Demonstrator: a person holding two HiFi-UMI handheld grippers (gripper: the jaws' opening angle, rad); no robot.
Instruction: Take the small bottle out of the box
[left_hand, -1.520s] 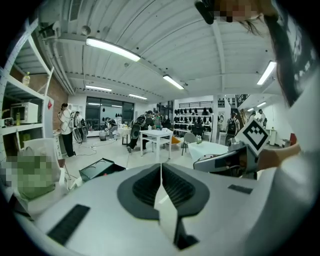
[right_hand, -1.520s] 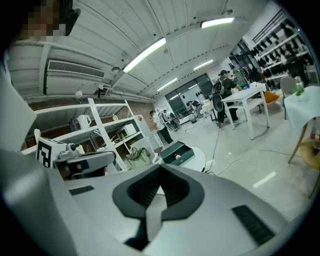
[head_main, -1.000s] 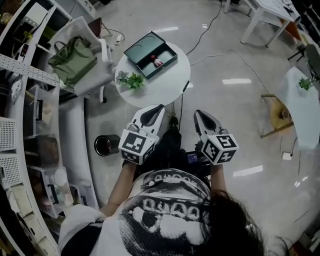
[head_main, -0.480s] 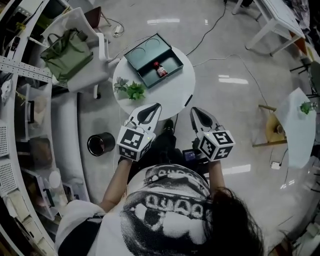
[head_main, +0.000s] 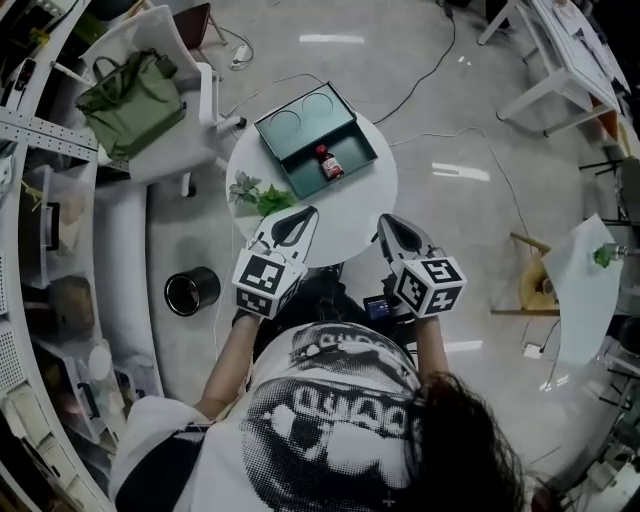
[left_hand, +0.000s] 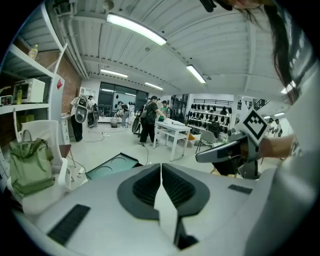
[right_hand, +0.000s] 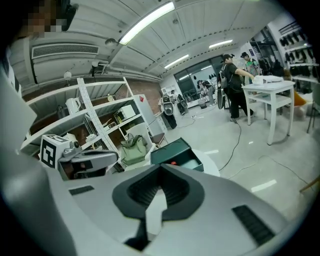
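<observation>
Inspector: Grippers first. State of each?

Surveyor: Left gripper (left_hand: 161, 166): jaws closed, pads meeting along a thin seam, nothing between them. Right gripper (right_hand: 161, 169): same finding, shut and empty. Both are held side by side in front of the person's chest, tips pointing toward the round white table (head_main: 352, 208).

Inspector: Location of the small bottle?

Surveyor: Small bottle (head_main: 328, 163), red-capped, lies on its side inside the tray of the open dark green box (head_main: 356, 143). The box's other half, with two round recesses, lies open on the far side of the tray. Whether the halves are hinged or merely butted together, I cannot tell.

Inspector: Contact between grippers and box?

Surveyor: None. The left gripper's tips hang over the table's near edge; the right gripper's tips are at its near right rim. The box stands on the far half of the table, apart from both.

Inspector: Other items noted?

Surveyor: Leafy green sprig (head_main: 262, 196) on the table's left side, just beside the box's near left corner. Green bag (head_main: 130, 95) on a white chair (head_main: 205, 100) left of the table. Black cylindrical bin (head_main: 192, 290) on the floor at the person's left.
</observation>
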